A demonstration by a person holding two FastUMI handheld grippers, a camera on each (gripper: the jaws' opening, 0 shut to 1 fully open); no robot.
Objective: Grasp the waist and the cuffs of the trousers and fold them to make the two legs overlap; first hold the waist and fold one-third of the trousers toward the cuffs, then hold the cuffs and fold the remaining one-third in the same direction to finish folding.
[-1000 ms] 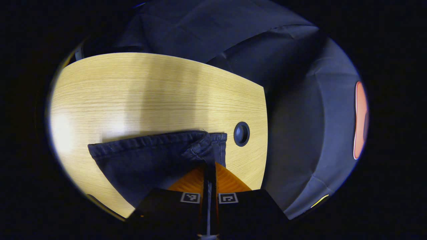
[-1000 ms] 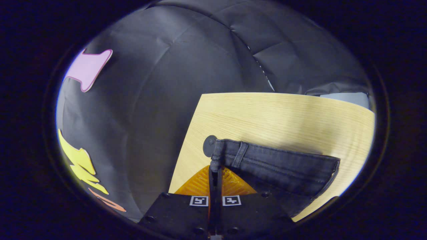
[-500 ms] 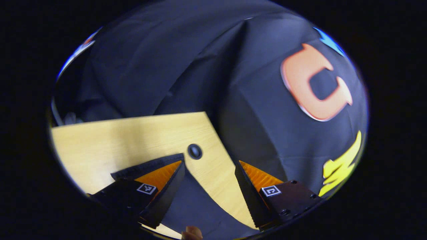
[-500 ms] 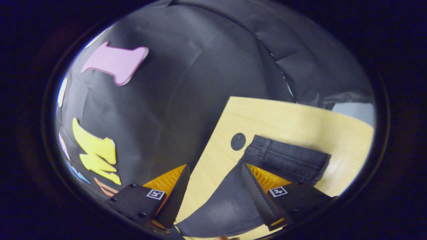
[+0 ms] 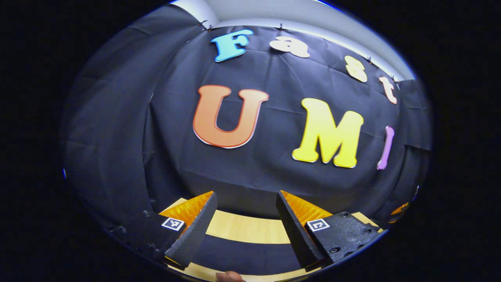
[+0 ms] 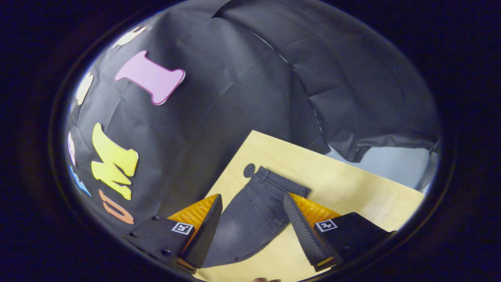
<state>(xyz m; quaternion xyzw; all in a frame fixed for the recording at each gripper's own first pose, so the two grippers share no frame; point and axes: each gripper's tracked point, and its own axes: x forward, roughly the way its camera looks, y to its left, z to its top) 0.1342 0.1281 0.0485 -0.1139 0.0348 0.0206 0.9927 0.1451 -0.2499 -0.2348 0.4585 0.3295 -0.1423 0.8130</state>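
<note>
Right gripper view: fingers [image 6: 203,239] spread, empty, trousers [image 6: 250,219] between; left gripper [image 5: 244,227] spread too; next, pinch waist squarely.

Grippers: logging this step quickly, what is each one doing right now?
Left tool: open, holding nothing.
Right tool: open, above the trousers, gripping nothing.

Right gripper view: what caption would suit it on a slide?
Open right gripper hovers above dark trousers lying on a wooden table.
</note>
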